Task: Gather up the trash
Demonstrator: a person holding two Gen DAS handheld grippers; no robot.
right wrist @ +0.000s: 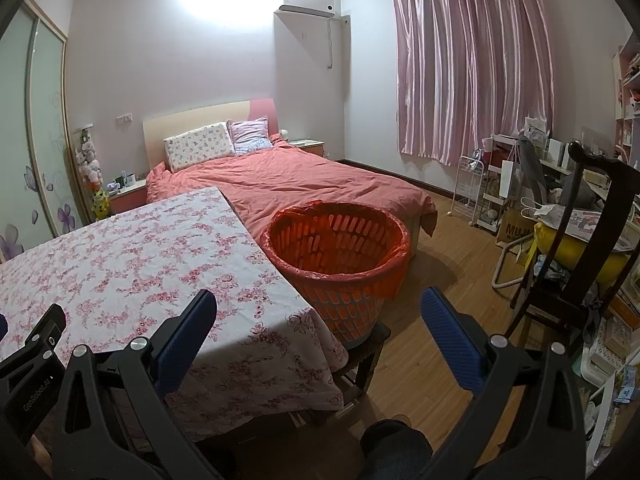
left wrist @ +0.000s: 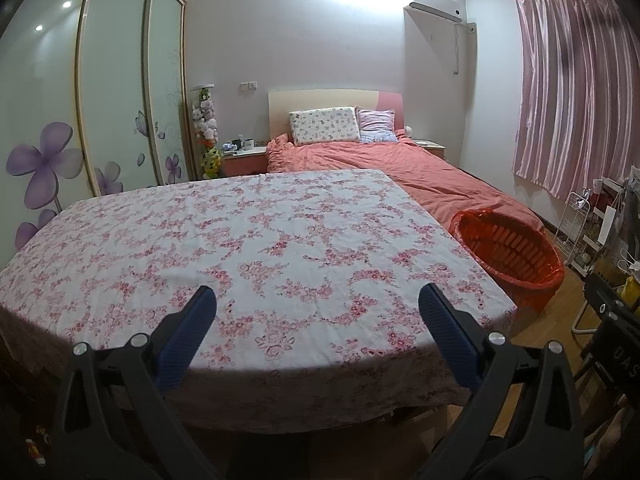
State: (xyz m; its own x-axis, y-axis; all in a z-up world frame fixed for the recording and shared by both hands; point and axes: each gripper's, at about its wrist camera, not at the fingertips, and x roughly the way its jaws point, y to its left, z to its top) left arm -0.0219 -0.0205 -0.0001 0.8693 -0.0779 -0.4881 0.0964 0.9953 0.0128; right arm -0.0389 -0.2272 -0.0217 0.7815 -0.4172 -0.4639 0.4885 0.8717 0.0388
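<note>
Covering table (left wrist: pixel 248 240), floral cloth, bed (right wrist: pixel 304 184) behind

"GenRobot.AI" on left tool (right wrist: pixel 30 368); "MUJ" on paper bag (right wrist: pixel 514 228).

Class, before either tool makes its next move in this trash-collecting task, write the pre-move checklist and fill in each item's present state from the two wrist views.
1. Left tool open and holding nothing: ok.
2. Right tool open and holding nothing: ok.
3. Orange basket upright, with its red liner folded over the rim: ok.
4. Basket has room: ok, no trash shows inside from the right wrist view.
5. Trash to pick located: not ok, none shows on the floral tablecloth in either view.
6. Basket's footing steady: cannot tell; it stands on a dark stool beside the table, mostly hidden.
</note>
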